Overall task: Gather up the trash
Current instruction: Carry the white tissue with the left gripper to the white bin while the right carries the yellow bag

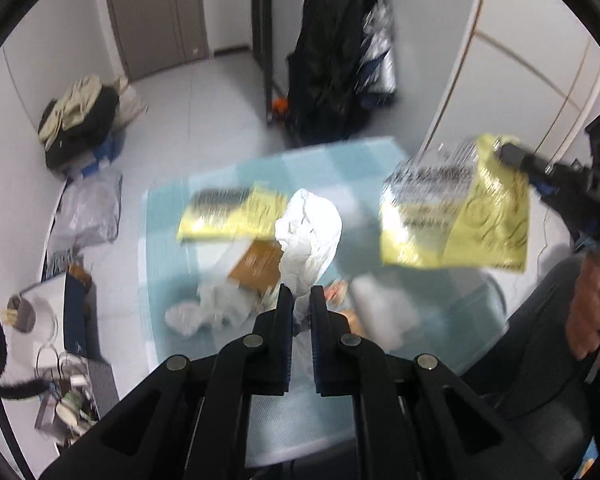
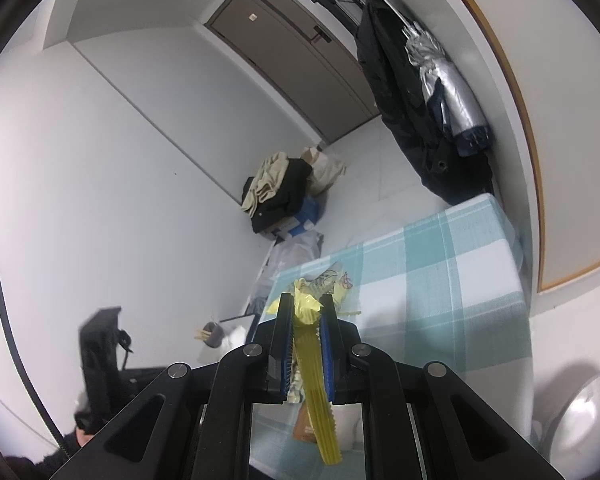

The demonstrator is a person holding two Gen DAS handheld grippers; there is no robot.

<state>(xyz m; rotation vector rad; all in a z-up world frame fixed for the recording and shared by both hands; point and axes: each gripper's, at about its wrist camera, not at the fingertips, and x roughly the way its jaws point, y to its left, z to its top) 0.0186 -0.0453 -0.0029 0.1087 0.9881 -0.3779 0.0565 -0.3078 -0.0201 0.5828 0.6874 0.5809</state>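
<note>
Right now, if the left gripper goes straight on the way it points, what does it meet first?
Most likely the crumpled white plastic bag that the left gripper already pinches, then the brown packet on the checked tablecloth beyond; depth there is unclear.

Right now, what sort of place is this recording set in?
Probably a small apartment entryway: a door, a dark coat hanging on a rack, and a table with a checked cloth.
</note>
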